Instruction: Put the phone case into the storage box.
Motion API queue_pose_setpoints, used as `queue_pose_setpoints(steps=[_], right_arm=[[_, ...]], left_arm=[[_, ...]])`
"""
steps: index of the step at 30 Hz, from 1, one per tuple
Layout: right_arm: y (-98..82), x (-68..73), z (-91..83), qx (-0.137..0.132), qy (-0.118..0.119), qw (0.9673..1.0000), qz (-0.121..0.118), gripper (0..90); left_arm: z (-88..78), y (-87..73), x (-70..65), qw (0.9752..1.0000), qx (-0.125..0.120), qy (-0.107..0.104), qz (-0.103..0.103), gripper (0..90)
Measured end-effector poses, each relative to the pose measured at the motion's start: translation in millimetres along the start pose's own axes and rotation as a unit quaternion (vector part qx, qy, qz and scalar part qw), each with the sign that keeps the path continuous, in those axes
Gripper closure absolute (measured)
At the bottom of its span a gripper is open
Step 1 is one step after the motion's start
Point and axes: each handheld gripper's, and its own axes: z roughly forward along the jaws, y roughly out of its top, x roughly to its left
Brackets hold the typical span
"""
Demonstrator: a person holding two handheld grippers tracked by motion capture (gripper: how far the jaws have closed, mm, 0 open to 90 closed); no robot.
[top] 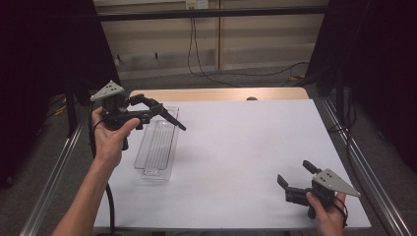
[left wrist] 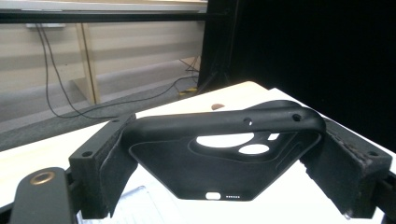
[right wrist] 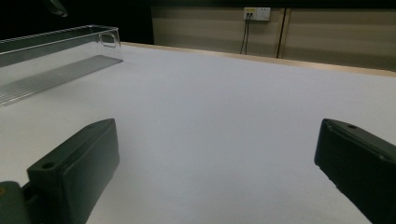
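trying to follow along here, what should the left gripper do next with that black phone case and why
Probably lower it toward the clear tray. The left gripper is shut on the black phone case, held up in the air above the tray's far end, and the tray looks empty. The right gripper rests open near the table's front right corner, away from the tray, so the left one seems to be the one acting.

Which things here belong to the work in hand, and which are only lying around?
Part of the work:
- black phone case, clamped in the left hand-held gripper
- clear plastic tray below it

Just there:
- right hand-held gripper, open and holding nothing
- cables on the floor behind the table
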Motion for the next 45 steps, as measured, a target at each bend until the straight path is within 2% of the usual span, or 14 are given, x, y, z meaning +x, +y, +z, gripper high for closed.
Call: queue_pose_setpoints(steps=[7, 12, 21, 25, 32, 39, 45], right_arm=[[-0.6, -0.6, -0.1, 0.004, -0.002, 1.0, -0.004, 0.0], [-1.2, -1.2, 0.3, 0.002, -0.001, 1.0, 0.006, 0.0], [-1.1, -1.7, 0.4, 0.0, 0.0, 1.0, 0.006, 0.0], [-1.2, -1.8, 0.1, -0.002, -0.001, 1.0, 0.005, 0.1], [-1.1, -1.4, 0.0, -0.003, 0.0, 1.0, 0.003, 0.1], [-1.0, -1.0, -0.7, -0.004, 0.0, 1.0, 0.001, 0.2], [-1.0, -1.1, -1.1, -0.005, 0.0, 1.0, 0.001, 0.1]], left_arm=[[-2.9, 3.5, 7.9, 0.9998, 0.003, 0.02, 0.002, 14.1], [-4.0, 6.8, 15.0, 0.9993, 0.005, 0.038, 0.0, 14.1], [2.5, 6.2, 21.9, 0.9981, 0.012, 0.059, -0.006, 14.1], [7.3, 5.8, 24.1, 0.9969, 0.02, 0.076, -0.009, 14.1], [16.1, 4.3, 29.6, 0.9952, 0.029, 0.092, -0.017, 14.0], [25.7, 4.8, 31.7, 0.9921, 0.034, 0.12, -0.017, 13.9], [32.8, 4.5, 33.0, 0.9908, 0.042, 0.127, -0.016, 13.9]])
